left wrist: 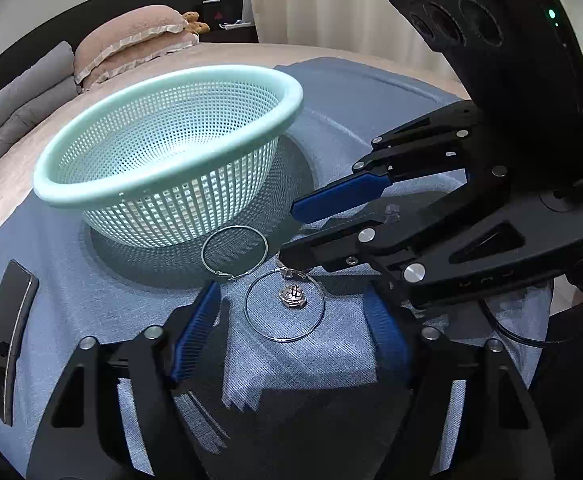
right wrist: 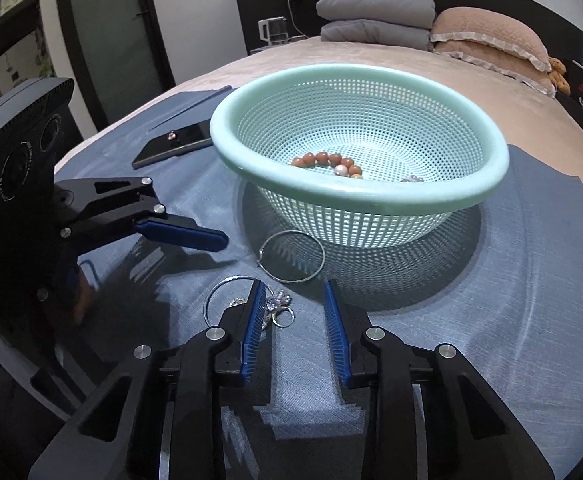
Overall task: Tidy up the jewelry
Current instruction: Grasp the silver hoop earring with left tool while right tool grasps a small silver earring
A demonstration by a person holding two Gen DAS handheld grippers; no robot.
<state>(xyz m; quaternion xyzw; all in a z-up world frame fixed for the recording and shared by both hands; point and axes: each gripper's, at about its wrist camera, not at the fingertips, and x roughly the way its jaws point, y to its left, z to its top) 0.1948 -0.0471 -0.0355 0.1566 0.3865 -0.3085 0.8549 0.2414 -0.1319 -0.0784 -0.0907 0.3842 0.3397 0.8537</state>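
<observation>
We find no text that we can read in either view. The black camera housing (right wrist: 7,148) in the right wrist view carries faint pale lettering around its round lenses, too small and blurred for us to make out. On the dark headboard (left wrist: 227,8) a small red triangle sign (left wrist: 218,15) shows, without any legible characters on it.

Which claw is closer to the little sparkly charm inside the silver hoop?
The right. The right gripper has its lower finger tip right beside the hoop, just above the charm. The left gripper straddles the hoop, open, touching nothing.
</observation>
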